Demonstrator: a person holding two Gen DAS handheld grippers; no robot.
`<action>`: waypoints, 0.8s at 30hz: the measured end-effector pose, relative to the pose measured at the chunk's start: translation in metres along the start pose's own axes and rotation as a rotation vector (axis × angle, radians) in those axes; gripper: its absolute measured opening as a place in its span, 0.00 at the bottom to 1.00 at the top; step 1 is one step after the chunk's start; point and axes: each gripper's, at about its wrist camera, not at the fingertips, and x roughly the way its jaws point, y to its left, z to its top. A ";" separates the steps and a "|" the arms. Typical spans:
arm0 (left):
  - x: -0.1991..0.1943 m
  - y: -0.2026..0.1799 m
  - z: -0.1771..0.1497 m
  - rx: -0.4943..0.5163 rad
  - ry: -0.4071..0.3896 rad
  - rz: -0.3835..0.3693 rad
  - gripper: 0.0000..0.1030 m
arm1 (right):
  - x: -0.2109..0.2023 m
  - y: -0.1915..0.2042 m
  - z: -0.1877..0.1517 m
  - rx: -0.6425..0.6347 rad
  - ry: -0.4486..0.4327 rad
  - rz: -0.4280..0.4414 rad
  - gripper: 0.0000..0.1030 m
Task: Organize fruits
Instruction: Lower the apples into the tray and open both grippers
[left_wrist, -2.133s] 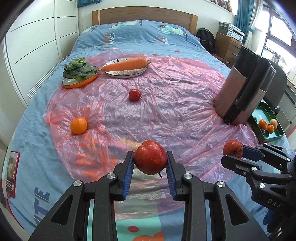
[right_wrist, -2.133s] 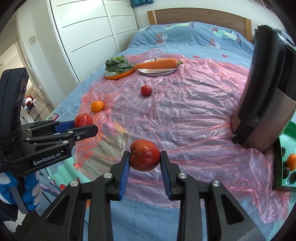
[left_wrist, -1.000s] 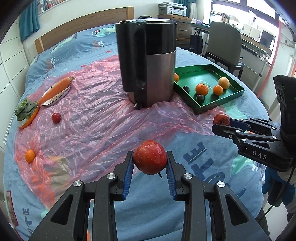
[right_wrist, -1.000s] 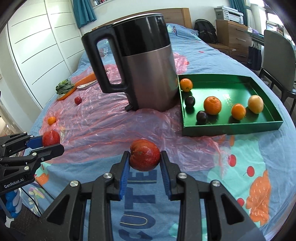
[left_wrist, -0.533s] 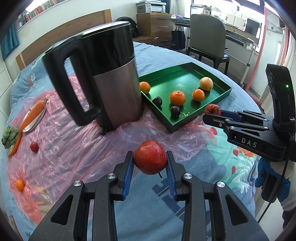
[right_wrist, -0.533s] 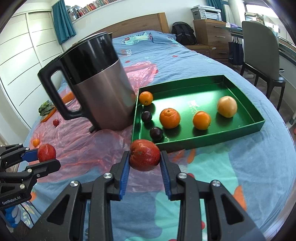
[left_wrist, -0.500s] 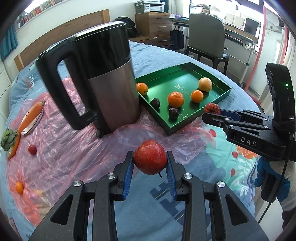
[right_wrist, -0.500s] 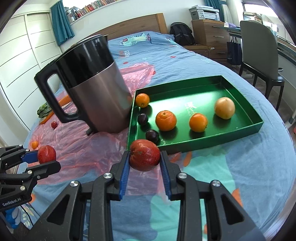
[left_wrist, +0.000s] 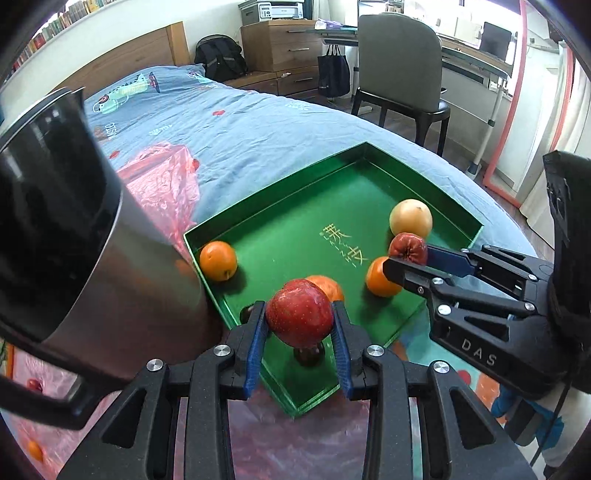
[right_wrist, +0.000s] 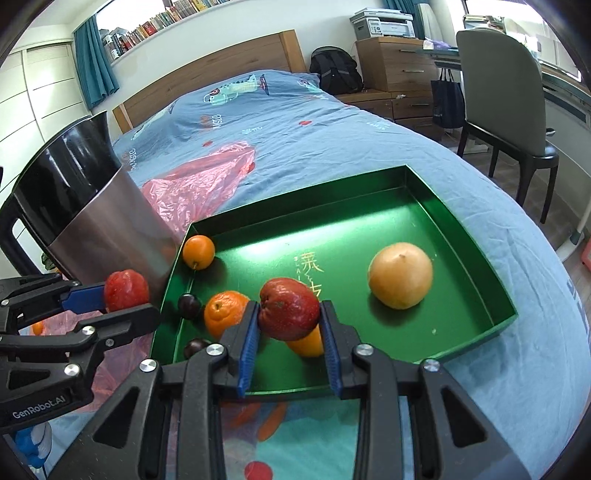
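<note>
My left gripper (left_wrist: 299, 328) is shut on a red apple (left_wrist: 299, 316) and holds it above the near corner of the green tray (left_wrist: 280, 199). My right gripper (right_wrist: 289, 326) is shut on a second red apple (right_wrist: 289, 308) above the tray's near side (right_wrist: 469, 229). In the tray lie oranges (left_wrist: 218, 260) (right_wrist: 198, 252), a pale yellow fruit (right_wrist: 400, 275) and dark plums (right_wrist: 189, 305). Each gripper shows in the other's view: the right one (left_wrist: 410, 254), the left one (right_wrist: 127, 295).
A tall black and steel kettle (left_wrist: 74, 236) stands just left of the tray, also in the right wrist view (right_wrist: 85, 206). Pink plastic sheet (right_wrist: 199, 184) covers the blue bed. A chair (right_wrist: 506, 110) and desk stand to the right.
Both grippers have moved forward to the tray with their apples still held. The tray and kettle now look much closer.
</note>
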 end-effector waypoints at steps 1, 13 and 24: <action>0.008 0.000 0.006 0.004 0.005 0.005 0.28 | 0.006 -0.001 0.003 -0.010 0.003 -0.001 0.18; 0.078 0.006 0.045 -0.011 0.074 0.024 0.28 | 0.062 -0.028 0.076 -0.115 0.020 -0.093 0.18; 0.118 0.004 0.057 -0.067 0.141 -0.010 0.28 | 0.100 -0.057 0.088 -0.137 0.122 -0.149 0.18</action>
